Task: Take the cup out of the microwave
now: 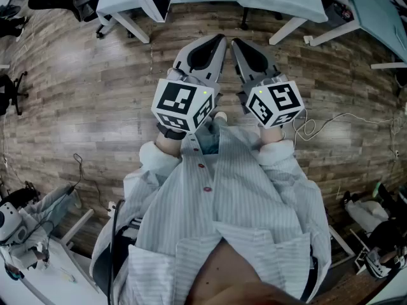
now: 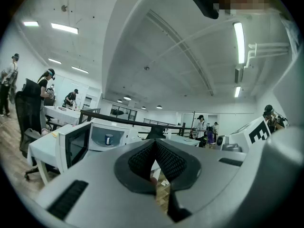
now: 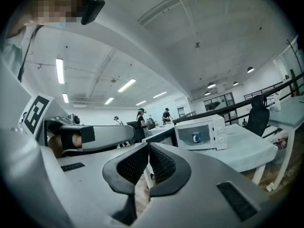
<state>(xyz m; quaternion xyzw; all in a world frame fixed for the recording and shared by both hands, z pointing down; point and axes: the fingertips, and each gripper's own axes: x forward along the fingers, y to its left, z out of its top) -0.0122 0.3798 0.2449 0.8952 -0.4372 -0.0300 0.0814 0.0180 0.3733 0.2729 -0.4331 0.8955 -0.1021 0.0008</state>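
1. Left gripper (image 2: 154,145) and right gripper (image 3: 148,148): fingers (image 2: 141,158) pressed together, empty, well apart from the microwave (image 3: 218,127).
2. Cup (image 3: 196,137) stood inside the open microwave on the surface (image 3: 247,148); removal judged not begun.

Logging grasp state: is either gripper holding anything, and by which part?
Nothing is held. The left gripper and right gripper are shut and empty; the cup sits inside the microwave.

The microwave (image 3: 216,127) is white, the cup (image 3: 196,137) blue, the shirt (image 1: 248,189) pale with thin stripes, the floor (image 1: 82,94) brown wood-grain.
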